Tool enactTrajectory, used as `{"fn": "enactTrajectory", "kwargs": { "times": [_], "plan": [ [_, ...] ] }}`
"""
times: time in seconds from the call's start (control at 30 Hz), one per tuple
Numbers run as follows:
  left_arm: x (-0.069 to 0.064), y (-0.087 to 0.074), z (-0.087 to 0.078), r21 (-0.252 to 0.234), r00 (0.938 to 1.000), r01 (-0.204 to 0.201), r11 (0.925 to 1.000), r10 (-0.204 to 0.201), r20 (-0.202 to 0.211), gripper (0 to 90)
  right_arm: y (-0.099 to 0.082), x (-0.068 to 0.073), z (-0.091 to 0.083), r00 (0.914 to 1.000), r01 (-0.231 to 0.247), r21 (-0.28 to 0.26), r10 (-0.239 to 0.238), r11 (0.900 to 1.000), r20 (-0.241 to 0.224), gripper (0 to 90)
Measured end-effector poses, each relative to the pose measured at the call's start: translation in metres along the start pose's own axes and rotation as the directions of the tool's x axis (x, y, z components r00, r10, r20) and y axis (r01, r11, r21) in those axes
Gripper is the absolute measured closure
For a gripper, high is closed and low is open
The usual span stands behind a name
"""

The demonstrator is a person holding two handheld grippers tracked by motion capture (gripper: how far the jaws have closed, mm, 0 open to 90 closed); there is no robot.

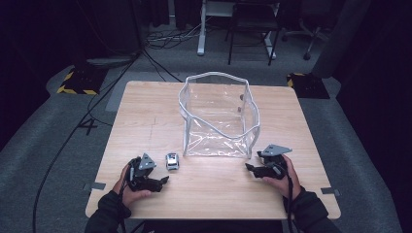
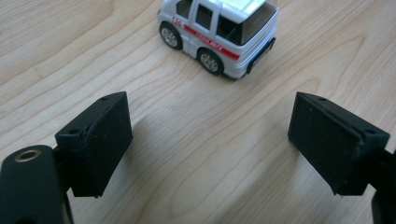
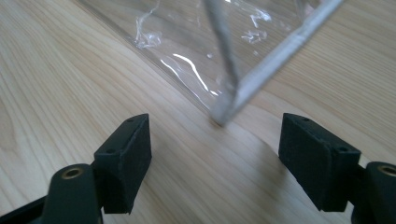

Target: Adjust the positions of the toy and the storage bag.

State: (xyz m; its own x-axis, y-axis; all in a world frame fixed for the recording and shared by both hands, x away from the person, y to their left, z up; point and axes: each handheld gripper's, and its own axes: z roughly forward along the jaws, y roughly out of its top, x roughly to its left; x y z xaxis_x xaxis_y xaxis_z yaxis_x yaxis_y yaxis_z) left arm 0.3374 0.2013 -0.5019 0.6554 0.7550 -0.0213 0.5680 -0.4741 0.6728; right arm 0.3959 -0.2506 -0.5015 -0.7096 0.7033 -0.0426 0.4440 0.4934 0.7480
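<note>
Clear plastic bag [image 1: 218,116] stands open-topped mid-table, white piping along its edges, soft walls creased and glossy; nothing visible inside apart from two small brown specks on the far wall, can't tell what they are. Toy car [image 1: 172,161] sits on the table [image 1: 145,111] outside the bag, just beside its near-left corner: white, boxy, red side stripe, silver wheels, dark windows. Left gripper [image 1: 163,180] lies low near the table's front edge, hand wrapped around its body, jaws pointing toward the car; jaws wide apart, nothing between them, car [image 2: 219,35] just ahead of the pads. Right gripper [image 1: 250,167] is also low, near the bag's near-right corner, jaws aimed at it; jaws wide, empty, the bag's piped corner [image 3: 229,105] sits just ahead, between their lines, not touched. Pads are flat black blocks with a matte, rubbery look. Tabletop is pale wood grain, square.
</note>
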Motion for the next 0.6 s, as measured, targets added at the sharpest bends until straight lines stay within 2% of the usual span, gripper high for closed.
{"fn": "enactTrajectory", "kwargs": {
  "times": [0.1, 0.2, 0.23, 0.3, 0.33, 0.47, 0.57, 0.6],
  "plan": [
    [-0.008, 0.006, 0.005, 0.008, 0.9998, 0.018, 0.9998, -0.017, -0.012, 13.9, -0.007, -0.01, -0.007, 0.9995, -0.024, 0.003, 0.024, 0.9997, 0.018, 25.8],
    [-0.014, 0.012, 0.01, 0.008, 0.999, 0.032, 0.9994, -0.032, -0.03, 13.9, -0.013, -0.017, -0.014, 0.9991, -0.029, 0.003, 0.029, 0.9996, 0.03, 25.0],
    [-0.016, 0.015, 0.012, 0.014, 0.9989, 0.026, 0.9996, -0.026, -0.038, 14.1, -0.015, -0.019, -0.016, 0.999, -0.028, 0.003, 0.028, 0.9996, 0.035, 25.0],
    [-0.021, 0.019, 0.015, 0.013, 0.9974, 0.051, 0.9986, -0.05, -0.053, 14.1, -0.02, -0.022, -0.02, 0.9982, -0.041, -0.002, 0.041, 0.9992, 0.045, 25.0],
    [-0.023, 0.021, 0.018, 0.012, 0.9962, 0.069, 0.9976, -0.068, -0.054, 14.1, -0.021, -0.024, -0.021, 0.9982, -0.04, -0.004, 0.04, 0.9992, 0.044, 25.1],
    [-0.026, 0.029, 0.026, 0.003, 0.9943, 0.08, 0.9968, -0.079, -0.072, 14.0, -0.021, -0.025, -0.021, 0.9986, -0.043, -0.005, 0.043, 0.9991, 0.032, 24.8],
    [-0.027, 0.034, 0.031, -0.004, 0.9901, 0.108, 0.9941, -0.108, -0.09, 13.9, -0.021, -0.026, -0.02, 0.9991, -0.036, -0.004, 0.036, 0.9993, 0.023, 24.8],
    [-0.027, 0.036, 0.032, -0.007, 0.9868, 0.122, 0.9925, -0.122, -0.106, 13.8, -0.021, -0.026, -0.02, 0.999, -0.039, -0.004, 0.039, 0.9992, 0.02, 24.8]
  ]
}}
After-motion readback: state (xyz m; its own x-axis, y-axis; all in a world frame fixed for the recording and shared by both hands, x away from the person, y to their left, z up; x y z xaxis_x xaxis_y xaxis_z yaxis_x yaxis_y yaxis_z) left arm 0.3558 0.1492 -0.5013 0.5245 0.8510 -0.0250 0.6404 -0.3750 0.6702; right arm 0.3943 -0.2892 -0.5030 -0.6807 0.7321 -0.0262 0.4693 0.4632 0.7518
